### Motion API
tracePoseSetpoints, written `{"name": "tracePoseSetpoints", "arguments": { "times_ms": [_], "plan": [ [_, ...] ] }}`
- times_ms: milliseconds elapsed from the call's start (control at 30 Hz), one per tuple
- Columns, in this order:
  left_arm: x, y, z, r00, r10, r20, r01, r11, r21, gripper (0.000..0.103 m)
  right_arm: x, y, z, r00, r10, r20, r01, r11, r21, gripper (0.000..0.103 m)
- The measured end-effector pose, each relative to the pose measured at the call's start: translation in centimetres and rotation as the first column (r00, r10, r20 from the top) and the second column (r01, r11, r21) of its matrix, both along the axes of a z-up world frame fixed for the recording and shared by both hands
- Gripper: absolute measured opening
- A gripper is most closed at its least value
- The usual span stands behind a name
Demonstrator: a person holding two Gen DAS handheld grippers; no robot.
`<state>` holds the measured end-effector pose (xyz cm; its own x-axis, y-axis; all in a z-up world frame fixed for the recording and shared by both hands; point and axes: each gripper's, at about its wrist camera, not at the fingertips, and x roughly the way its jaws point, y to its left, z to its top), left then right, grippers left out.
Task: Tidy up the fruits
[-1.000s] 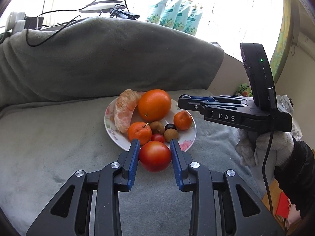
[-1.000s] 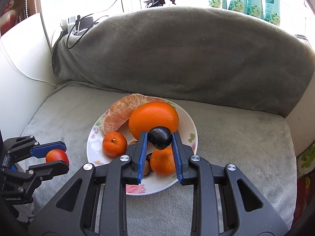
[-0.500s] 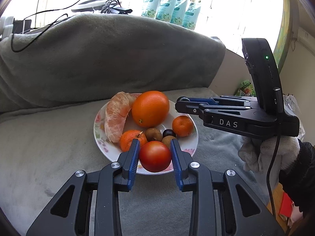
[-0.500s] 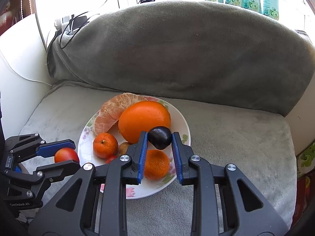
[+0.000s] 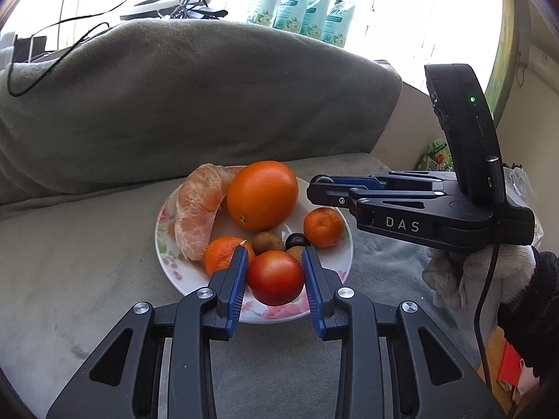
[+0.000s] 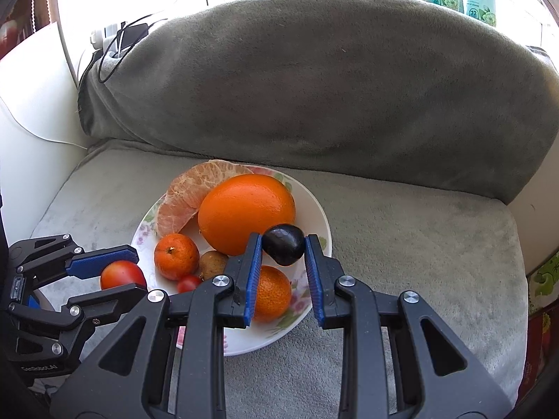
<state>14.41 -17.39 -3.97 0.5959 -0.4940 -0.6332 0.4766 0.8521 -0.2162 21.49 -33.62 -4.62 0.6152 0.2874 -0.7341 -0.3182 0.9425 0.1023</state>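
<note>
1. Two grippers at work over one plate [image 5: 340,241], each clamped on a fruit.
2. Left gripper [image 5: 275,272] closed on a tomato [image 5: 276,277], pads pressing its left and right sides; held just above the near rim of the plate, likely so it can drop into the bare near patch rather than onto other fruit.
3. Right gripper [image 6: 283,249] closed on a plum [image 6: 283,248], a small dark fruit pinched near the fingertips; hanging over the right part of the plate, just in front of the orange [image 6: 246,218] and above a tangerine [image 6: 272,291].
4. Shallow tip grip on the plum probably chosen for its size; a slip looks possible if squeezed unevenly.
5. Already on the plate: orange at the far middle, peeled citrus [image 5: 201,209] along the far left, second tangerine [image 5: 223,255] near left, brown kiwi-like fruit [image 5: 267,242] in the middle, another dark plum [image 5: 297,241] beside it, cherry tomato [image 6: 188,282] near the left gripper.
6. Plate resting on a grey blanket [image 6: 419,244] over a seat, soft and slightly uneven, so low releases seem wise to stop rolling.
7. Gloved hand [image 5: 464,279] gripping the right tool from below, seen at the right of the left view.
8. Judged stage: gathering nearly done, two pieces awaiting release.
</note>
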Motion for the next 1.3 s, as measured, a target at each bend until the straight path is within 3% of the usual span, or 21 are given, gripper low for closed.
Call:
{"name": "tracePoseSetpoints", "arguments": {
  "times_ms": [100, 167, 233, 500, 667, 867, 1033, 1300],
  "plan": [
    [0.0, -0.1, -0.1, 1.0, 0.001, 0.011, -0.001, 1.0, 0.005, 0.03, 0.0, 0.2, 0.0, 1.0, 0.006, 0.001, -0.006, 1.0, 0.005, 0.026],
    [0.0, -0.2, -0.1, 1.0, 0.0, 0.021, 0.0, 1.0, 0.008, 0.032, -0.1, 0.3, -0.1, 1.0, 0.009, 0.0, -0.009, 1.0, -0.002, 0.035],
    [0.0, -0.2, -0.2, 1.0, 0.001, 0.017, -0.001, 1.0, 0.009, 0.055, -0.3, 0.3, 0.0, 1.0, 0.006, 0.015, -0.006, 1.0, -0.004, 0.054],
    [-0.4, 0.4, -0.1, 1.0, 0.009, 0.03, -0.009, 1.0, 0.008, 0.057, -1.3, -0.3, 0.8, 0.999, -0.007, 0.035, 0.006, 0.999, 0.032, 0.055],
    [-0.3, 0.7, -0.2, 1.0, 0.01, 0.017, -0.01, 1.0, 0.009, 0.057, -2.2, -0.7, 1.2, 0.999, -0.017, 0.043, 0.015, 0.999, 0.046, 0.062],
    [-0.7, 1.2, 0.3, 1.0, 0.015, 0.018, -0.015, 1.0, -0.001, 0.065, -3.6, -0.8, 2.1, 0.997, -0.023, 0.076, 0.02, 0.999, 0.04, 0.068],
    [-1.2, 1.8, 1.0, 0.999, 0.049, 0.016, -0.049, 0.999, -0.003, 0.079, -4.9, -0.7, 3.1, 0.991, -0.051, 0.126, 0.047, 0.998, 0.035, 0.089],
    [-2.1, 2.2, 1.7, 0.996, 0.084, 0.023, -0.084, 0.996, 0.031, 0.082, -7.0, -0.5, 3.8, 0.983, -0.07, 0.169, 0.072, 0.997, -0.005, 0.098]
  ]
}}
